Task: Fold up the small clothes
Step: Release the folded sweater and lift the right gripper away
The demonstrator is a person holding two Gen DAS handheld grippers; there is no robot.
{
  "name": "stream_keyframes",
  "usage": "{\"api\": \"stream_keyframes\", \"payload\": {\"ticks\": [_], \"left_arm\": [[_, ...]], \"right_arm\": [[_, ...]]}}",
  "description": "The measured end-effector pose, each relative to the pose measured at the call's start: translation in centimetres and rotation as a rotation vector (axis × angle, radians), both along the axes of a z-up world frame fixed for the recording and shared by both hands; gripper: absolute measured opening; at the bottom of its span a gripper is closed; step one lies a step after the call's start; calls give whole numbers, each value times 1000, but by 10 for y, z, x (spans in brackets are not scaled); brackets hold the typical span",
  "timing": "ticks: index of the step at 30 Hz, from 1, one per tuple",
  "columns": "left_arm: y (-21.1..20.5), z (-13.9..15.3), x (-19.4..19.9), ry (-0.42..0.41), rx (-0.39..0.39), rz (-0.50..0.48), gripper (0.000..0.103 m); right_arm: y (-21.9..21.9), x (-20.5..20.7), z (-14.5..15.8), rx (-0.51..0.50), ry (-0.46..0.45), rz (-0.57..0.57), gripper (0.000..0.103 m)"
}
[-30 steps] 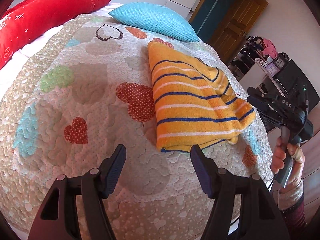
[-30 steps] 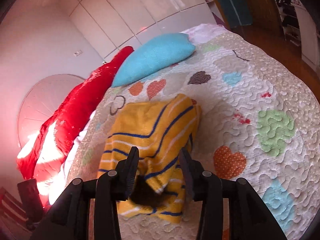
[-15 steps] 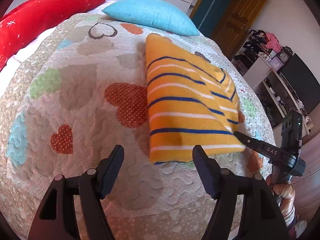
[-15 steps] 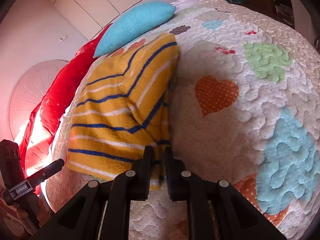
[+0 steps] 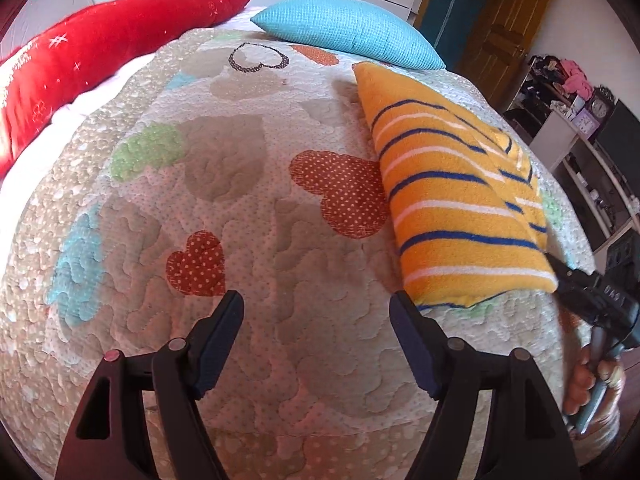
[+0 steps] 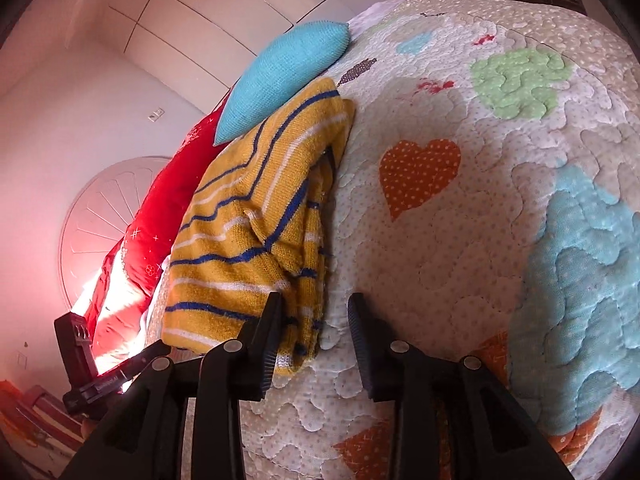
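Note:
A folded orange sweater with blue and white stripes point(image 5: 456, 200) lies flat on the quilted heart-pattern bedspread point(image 5: 240, 208); it also shows in the right wrist view point(image 6: 256, 216). My left gripper point(image 5: 316, 344) is open and empty, low over the quilt, left of the sweater's near corner. My right gripper point(image 6: 316, 332) is open, its left finger point(image 6: 268, 336) against the sweater's near edge; the cloth is no longer pinched. It shows in the left wrist view point(image 5: 576, 284) at the sweater's right corner.
A blue pillow point(image 5: 348, 32) and a red pillow point(image 5: 100, 60) lie at the head of the bed. A wooden door point(image 5: 500, 28) and a cluttered shelf point(image 5: 568, 92) stand beyond the bed's right side. White wardrobe panels point(image 6: 200, 20) back the bed.
My right gripper laid the sweater's fold down flat, then opened and let the cloth go. My left gripper drifted left, staying open.

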State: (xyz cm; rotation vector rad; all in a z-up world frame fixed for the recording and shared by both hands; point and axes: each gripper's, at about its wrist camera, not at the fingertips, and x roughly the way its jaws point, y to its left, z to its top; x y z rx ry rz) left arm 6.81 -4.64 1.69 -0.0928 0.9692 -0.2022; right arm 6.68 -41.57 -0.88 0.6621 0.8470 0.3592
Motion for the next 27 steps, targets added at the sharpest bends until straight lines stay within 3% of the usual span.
{"api": "stream_keyframes", "payload": {"ticks": [3, 5, 7, 13, 21, 24, 27], "left_arm": [[-6, -18, -4, -18, 54, -13, 78], [-10, -22, -9, -78, 71, -18, 87], [-15, -24, -10, -88, 100, -30, 91], [-12, -27, -5, -83, 55, -58, 102], [-15, -26, -10, -99, 51, -58, 102], [-16, -26, -12, -110, 67, -54, 102], [-16, -26, -11, -109, 60, -55, 102]], "right_arm": [[4, -2, 2, -29, -12, -5, 35], [6, -3, 3, -37, -17, -9, 36], [6, -4, 3, -31, -20, -11, 36], [4, -8, 2, -15, -31, -18, 38], [3, -12, 4, -33, -28, -46, 40], [7, -21, 25, -90, 5, -102, 54], [19, -29, 73, -140, -118, -112, 54]]}}
